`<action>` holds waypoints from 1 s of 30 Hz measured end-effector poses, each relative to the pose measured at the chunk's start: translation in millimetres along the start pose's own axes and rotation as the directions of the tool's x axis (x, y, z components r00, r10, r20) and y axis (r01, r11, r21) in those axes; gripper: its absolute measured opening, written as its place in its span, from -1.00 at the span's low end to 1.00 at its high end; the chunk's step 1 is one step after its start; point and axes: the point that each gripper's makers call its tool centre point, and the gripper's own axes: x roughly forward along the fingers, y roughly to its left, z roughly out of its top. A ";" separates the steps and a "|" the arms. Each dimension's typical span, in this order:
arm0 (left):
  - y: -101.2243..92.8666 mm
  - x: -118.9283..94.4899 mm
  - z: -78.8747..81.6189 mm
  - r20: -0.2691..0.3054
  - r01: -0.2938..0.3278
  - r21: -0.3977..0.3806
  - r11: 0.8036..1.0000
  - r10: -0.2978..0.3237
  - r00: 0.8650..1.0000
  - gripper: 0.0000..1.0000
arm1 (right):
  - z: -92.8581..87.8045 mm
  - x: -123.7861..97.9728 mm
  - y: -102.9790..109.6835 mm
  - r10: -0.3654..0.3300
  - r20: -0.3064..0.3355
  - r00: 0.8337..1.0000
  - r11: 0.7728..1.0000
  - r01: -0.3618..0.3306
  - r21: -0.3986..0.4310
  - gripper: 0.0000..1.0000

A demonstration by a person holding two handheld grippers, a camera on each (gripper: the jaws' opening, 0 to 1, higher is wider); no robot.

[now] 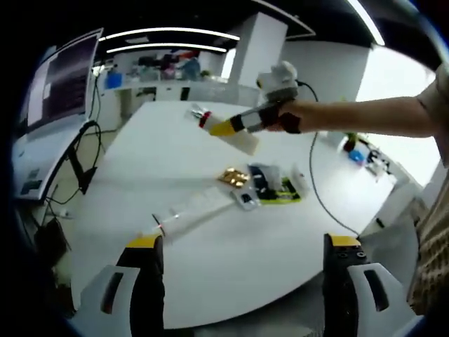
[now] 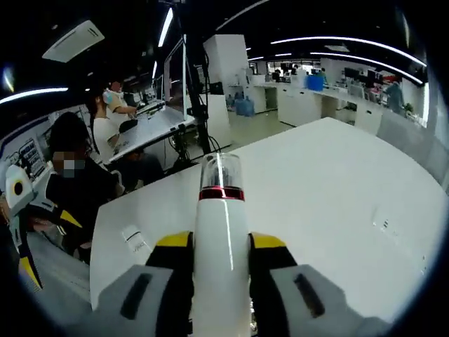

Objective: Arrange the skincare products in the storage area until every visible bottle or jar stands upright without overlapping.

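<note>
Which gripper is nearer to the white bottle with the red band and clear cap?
Right. The right gripper is shut on the white bottle, lifted above the white table; the left gripper is open, well apart.

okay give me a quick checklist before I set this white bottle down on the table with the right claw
1. Grip: ok. The right claw is shut on the white cylindrical bottle with red band and clear cap.
2. Bottle attitude: not ok. In the left gripper view the bottle is held slanted above the white round table.
3. Landing space: ok. Bare tabletop lies around the cluster of small skincare items.
4. Other products: not ok. A slim clear tube lies flat.
5. Left claw: ok, open and holding nothing.
6. Bottle base: cannot tell, hidden between the jaws.
</note>
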 end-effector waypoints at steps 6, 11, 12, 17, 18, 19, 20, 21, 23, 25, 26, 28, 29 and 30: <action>-11.2 -3.0 5.6 -0.003 0.029 0.053 0.998 -0.029 1.000 0.86 | 13.1 -33.0 12.9 0.007 0.098 0.995 0.997 -0.015 0.078 -0.41; -21.1 -2.5 14.1 0.010 0.056 0.081 0.995 -0.057 0.998 0.88 | 12.9 -55.9 28.8 0.017 0.108 0.994 0.998 -0.023 0.051 -0.41; -24.7 -1.7 15.9 0.010 0.066 0.090 0.994 -0.068 0.998 0.88 | 12.7 -59.0 31.0 0.018 0.110 0.994 0.998 -0.024 0.051 -0.41; -40.1 2.5 22.0 -0.004 0.119 0.138 0.983 -0.120 0.993 0.92 | 19.2 -82.2 46.3 0.029 0.173 0.984 0.993 -0.048 0.105 -0.42; -42.9 2.9 23.8 -0.004 0.129 0.142 0.981 -0.130 0.991 0.93 | 20.4 -86.5 49.1 0.031 0.184 0.982 0.993 -0.051 0.107 -0.42; -48.0 3.3 27.4 0.000 0.151 0.144 0.978 -0.152 0.988 0.94 | 22.0 -93.8 53.1 0.031 0.200 0.979 0.992 -0.055 0.116 -0.42; -50.9 3.7 29.8 0.002 0.162 0.146 0.976 -0.164 0.986 0.94 | 22.8 -98.2 55.8 0.032 0.211 0.977 0.991 -0.059 0.121 -0.42; -54.8 4.1 33.0 0.006 0.175 0.148 0.973 -0.178 0.984 0.94 | 23.9 -103.8 58.5 0.034 0.224 0.974 0.990 -0.064 0.129 -0.42; -62.7 5.8 38.8 0.012 0.202 0.158 0.967 -0.206 0.978 0.94 | 25.6 -115.3 64.0 0.035 0.250 0.968 0.987 -0.073 0.143 -0.41; -69.6 9.0 42.7 0.007 0.218 0.169 0.961 -0.223 0.975 0.94 | 25.5 -127.0 68.8 0.043 0.275 0.960 0.983 -0.090 0.158 -0.41; -72.3 10.2 44.2 0.006 0.224 0.172 0.959 -0.228 0.974 0.94 | 25.2 -131.1 70.4 0.046 0.286 0.957 0.981 -0.097 0.169 -0.41; -79.7 13.8 47.9 0.007 0.239 0.172 0.956 -0.244 0.970 0.94 | 23.7 -140.9 74.1 0.057 0.307 0.950 0.975 -0.119 0.187 -0.41; -85.5 15.9 50.4 0.011 0.251 0.170 0.953 -0.256 0.967 0.94 | 22.9 -146.4 76.7 0.061 0.318 0.946 0.973 -0.127 0.191 -0.41; -89.4 17.3 51.9 0.013 0.258 0.168 0.952 -0.264 0.965 0.94 | 22.6 -149.7 78.8 0.066 0.324 0.944 0.971 -0.135 0.195 -0.41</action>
